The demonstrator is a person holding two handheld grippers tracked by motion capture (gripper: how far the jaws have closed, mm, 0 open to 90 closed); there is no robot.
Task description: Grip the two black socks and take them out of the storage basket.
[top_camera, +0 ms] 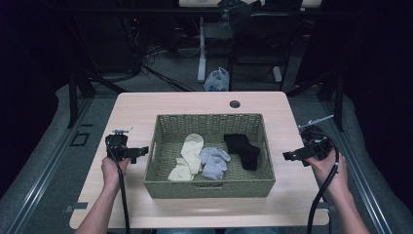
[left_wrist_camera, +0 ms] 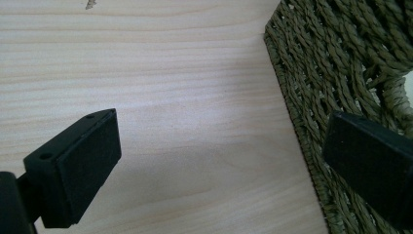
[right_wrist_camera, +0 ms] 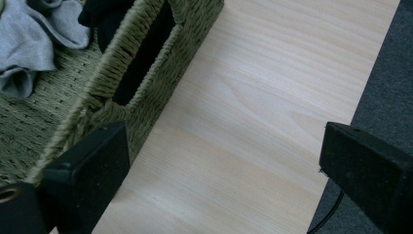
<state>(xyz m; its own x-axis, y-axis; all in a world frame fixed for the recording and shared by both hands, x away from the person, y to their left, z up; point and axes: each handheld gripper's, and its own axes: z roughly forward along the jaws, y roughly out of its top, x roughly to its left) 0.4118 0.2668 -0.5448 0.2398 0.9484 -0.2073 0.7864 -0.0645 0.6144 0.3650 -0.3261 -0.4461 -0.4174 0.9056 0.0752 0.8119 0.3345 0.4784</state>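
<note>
Wicker basket [top_camera: 209,187]: sits mid-table, its long axis running 9 to 3 o'clock; the handle cut-outs are in the short walls at 9 and 3.
Socks: three lie loose on the basket floor. The cream sock [top_camera: 189,156] is toward 9 o'clock, the grey sock [top_camera: 214,161] in the middle, the black sock [top_camera: 243,148] toward 3.
Cream sock axis: long, leaning from about 7 up to 1 o'clock, its open end at the far side as best I can tell.
Black sock axis: bent, running roughly 11 to 5 o'clock.
Grey sock: bunched, no clear axis.
Left gripper [top_camera: 130,152]: jaws wide apart and holding nothing, just outside the basket's 9 o'clock wall, pointing toward 3.
Right gripper [top_camera: 294,156]: jaws wide apart and holding nothing, outside the 3 o'clock wall, pointing toward 9.
Table [top_camera: 146,105]: pale wood, bare around the basket.
Risk, wall: a jaw coming in low could catch the woven rim and shove or tip the basket.
Risk, pick: cream and grey socks touch, so a wide pinch there could lift both.
Risk, weave: a deep pinch might snag the basket floor along with the cloth.
</note>
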